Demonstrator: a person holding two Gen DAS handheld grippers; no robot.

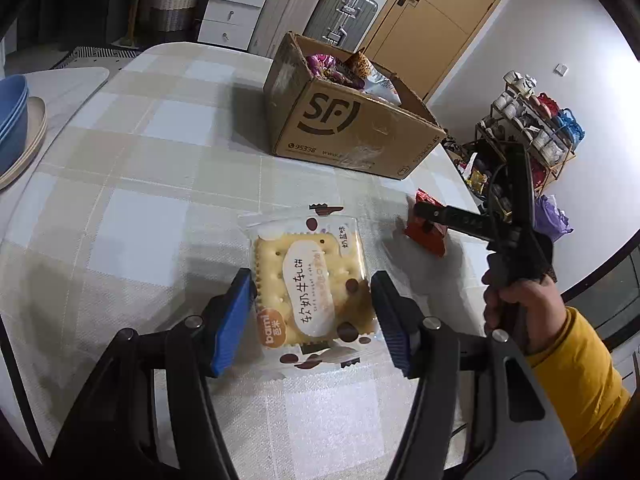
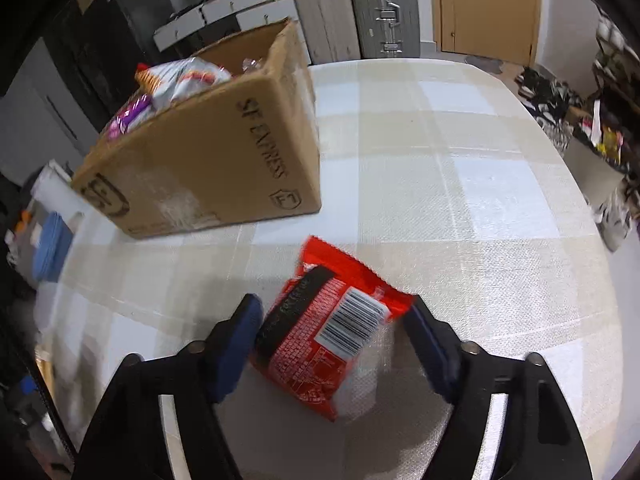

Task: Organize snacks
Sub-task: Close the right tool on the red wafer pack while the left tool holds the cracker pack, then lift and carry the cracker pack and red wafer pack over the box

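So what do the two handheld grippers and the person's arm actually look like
Both grippers are black frames with silver pivot bolts and ribbed blue pads lining the jaws. The left gripper shows this close up, and the right gripper matches it. In the left wrist view the right gripper has a thin black cable along its body, and the hand gripping it wears a mustard-yellow sleeve.

Black frames, blue pads, a yellow sleeve

Both grippers [image 1: 314,312] [image 2: 334,340] were built of black frames with silver screws; their fingers [image 1: 234,320] were faced in ribbed blue, and a yellow sleeve [image 1: 576,364] was worn.
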